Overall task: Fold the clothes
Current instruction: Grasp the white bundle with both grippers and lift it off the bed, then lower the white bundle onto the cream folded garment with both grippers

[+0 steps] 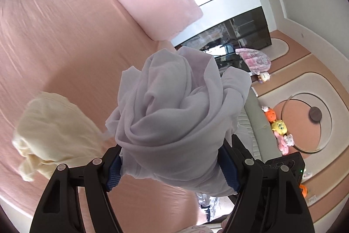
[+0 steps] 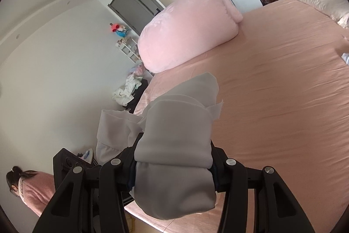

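Observation:
A pale grey-white garment (image 1: 174, 110) is bunched up in thick folds and held above the pink bed (image 1: 61, 40). My left gripper (image 1: 172, 169) is shut on a wad of it between the blue pads (image 1: 113, 176). In the right wrist view the same garment (image 2: 176, 145) is clamped in a thick folded roll by my right gripper (image 2: 174, 167), with a loose end hanging off to the left over the bed's edge. A crumpled cream garment (image 1: 52, 132) lies on the sheet to the left of the left gripper.
A big rolled pink blanket (image 2: 187, 32) lies at the far side of the bed. A mirrored wardrobe (image 1: 235, 36) and plush toys (image 1: 279, 128) are at the right. A clothes pile (image 2: 128, 91) sits on the floor; a person in pink (image 2: 32, 191) is at lower left.

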A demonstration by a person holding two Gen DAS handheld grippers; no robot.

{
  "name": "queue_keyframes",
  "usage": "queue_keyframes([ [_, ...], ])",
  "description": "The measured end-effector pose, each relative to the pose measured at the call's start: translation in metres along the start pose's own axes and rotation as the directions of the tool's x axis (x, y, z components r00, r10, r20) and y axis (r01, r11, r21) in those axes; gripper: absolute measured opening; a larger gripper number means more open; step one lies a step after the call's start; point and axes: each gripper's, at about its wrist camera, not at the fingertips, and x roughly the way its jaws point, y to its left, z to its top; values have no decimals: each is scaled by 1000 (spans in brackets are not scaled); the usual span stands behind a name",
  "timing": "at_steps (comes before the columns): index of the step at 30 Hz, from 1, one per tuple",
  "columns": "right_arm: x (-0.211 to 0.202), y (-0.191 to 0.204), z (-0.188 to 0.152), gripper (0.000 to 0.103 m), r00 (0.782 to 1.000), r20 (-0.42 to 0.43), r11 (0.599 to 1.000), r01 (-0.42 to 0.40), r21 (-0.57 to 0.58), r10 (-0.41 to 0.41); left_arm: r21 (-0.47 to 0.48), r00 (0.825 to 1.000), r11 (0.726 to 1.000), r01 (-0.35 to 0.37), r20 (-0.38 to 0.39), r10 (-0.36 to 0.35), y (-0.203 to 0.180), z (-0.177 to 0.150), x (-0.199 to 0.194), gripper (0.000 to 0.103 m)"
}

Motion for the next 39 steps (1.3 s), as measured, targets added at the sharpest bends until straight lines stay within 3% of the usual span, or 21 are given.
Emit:
queue_keyframes([
  [16,62,-5,-25,49,992,-123,998,-20,68,28,-67,996,994,-91,-31,89,51,5,2,74],
  [31,133,-23,-43,50,963,-266,993,-2,116,33,-188,986,972,-144,-108,126,105,13,25,73],
  [39,148,-63,-72,53,949,-296,969,-31,244,105,-122,977,974,-192,-115,178,105,1,26,75],
])
